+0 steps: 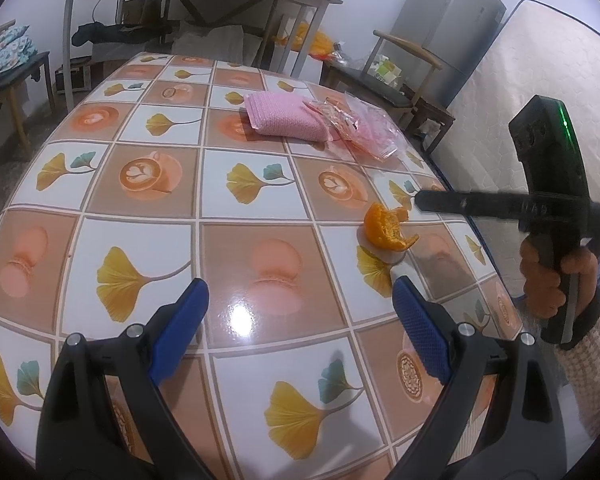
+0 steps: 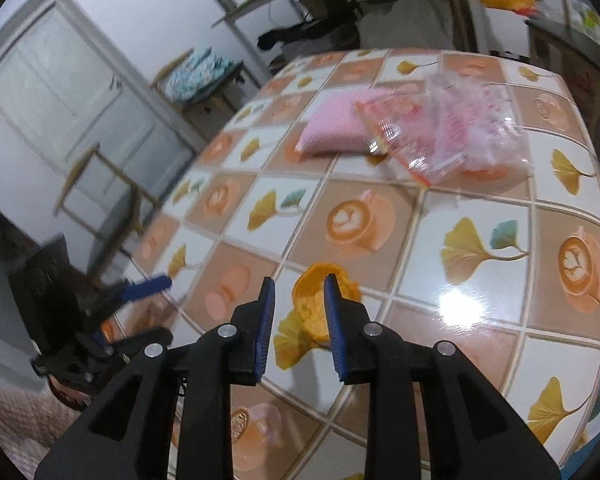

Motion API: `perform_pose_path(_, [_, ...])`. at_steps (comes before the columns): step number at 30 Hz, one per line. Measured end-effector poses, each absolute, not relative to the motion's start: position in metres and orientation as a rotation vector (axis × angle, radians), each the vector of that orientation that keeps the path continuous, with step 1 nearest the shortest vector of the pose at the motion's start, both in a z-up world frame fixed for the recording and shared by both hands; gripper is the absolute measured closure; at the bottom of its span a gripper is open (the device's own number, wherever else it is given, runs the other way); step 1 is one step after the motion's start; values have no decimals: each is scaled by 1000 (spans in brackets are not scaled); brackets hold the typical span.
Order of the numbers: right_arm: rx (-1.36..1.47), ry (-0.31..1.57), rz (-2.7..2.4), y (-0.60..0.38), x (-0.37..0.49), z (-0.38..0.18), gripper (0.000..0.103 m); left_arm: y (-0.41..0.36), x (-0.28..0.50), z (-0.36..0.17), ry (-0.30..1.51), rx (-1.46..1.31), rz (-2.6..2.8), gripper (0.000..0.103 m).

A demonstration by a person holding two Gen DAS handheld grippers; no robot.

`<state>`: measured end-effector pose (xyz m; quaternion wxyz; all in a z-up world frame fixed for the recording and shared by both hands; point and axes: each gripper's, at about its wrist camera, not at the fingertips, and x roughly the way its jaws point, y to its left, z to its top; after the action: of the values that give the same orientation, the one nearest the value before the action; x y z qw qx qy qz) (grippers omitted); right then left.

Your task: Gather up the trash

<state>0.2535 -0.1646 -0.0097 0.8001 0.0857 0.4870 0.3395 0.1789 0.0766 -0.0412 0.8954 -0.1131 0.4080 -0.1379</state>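
Right wrist view showed the right gripper (image 2: 298,286) with its blue-padded jaws parted a little, pointed down at the torn orange citrus peel (image 2: 320,300), which lay on the glossy tablecloth printed with ginkgo leaves and coffee cups (image 2: 480,320). The peel sat just past the fingertips, apparently not pinched, so the angle looked chosen for lining up a grasp on this piece of trash. Left wrist view had the left gripper (image 1: 300,292) spread wide and empty over the near tiles, probably waiting clear of the other hand. Farther back, a pink knitted cloth (image 1: 284,116) lay beside a crinkled clear plastic bag with red print (image 1: 360,128), likely rubbish not yet collected.
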Motion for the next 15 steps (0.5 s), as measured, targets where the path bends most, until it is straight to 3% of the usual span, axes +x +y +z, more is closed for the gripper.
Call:
perform_pose_path(3, [194,1049,675,-173,260,-11,66,76,179,-41,846,-236,-287,14])
perform_pose_path(15, [156,1144,614,-162,269,-43,65,75,179,-40,847,-232,-291,14])
